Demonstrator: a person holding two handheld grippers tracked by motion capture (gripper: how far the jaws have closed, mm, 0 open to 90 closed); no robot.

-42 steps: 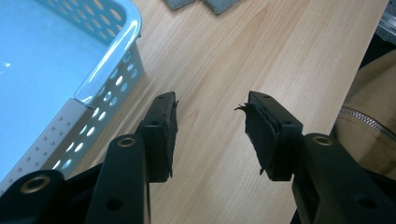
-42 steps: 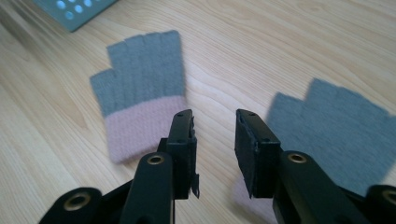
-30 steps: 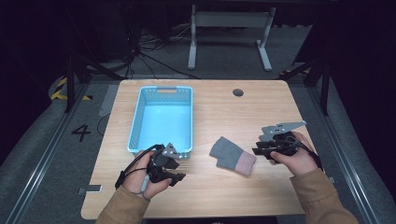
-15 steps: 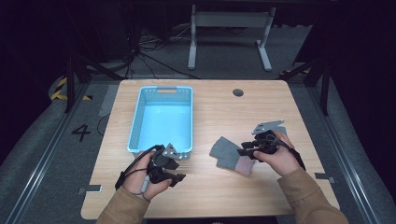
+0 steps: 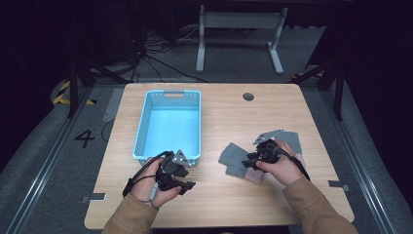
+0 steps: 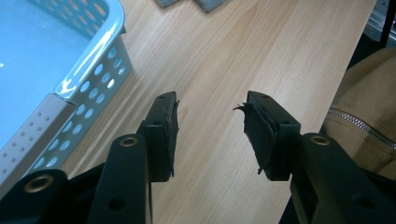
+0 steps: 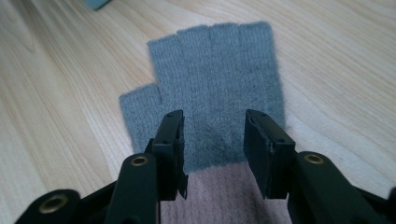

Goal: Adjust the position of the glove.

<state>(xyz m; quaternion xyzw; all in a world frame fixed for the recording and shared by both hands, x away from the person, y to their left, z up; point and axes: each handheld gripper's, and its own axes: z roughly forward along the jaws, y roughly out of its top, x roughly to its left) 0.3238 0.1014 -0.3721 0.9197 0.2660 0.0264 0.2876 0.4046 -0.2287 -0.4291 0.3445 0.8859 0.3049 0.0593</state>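
Hovering over grey glove (image 7: 219, 88) was right gripper (image 7: 212, 149), jaws parted, straddling palm just above pink cuff (image 7: 224, 200); glove lay flat on table (image 5: 224, 117), right of blue basket (image 5: 146, 122). Left gripper (image 6: 210, 135) rested low beside basket's near corner, jaws apart, nothing between. Basket interior bare.
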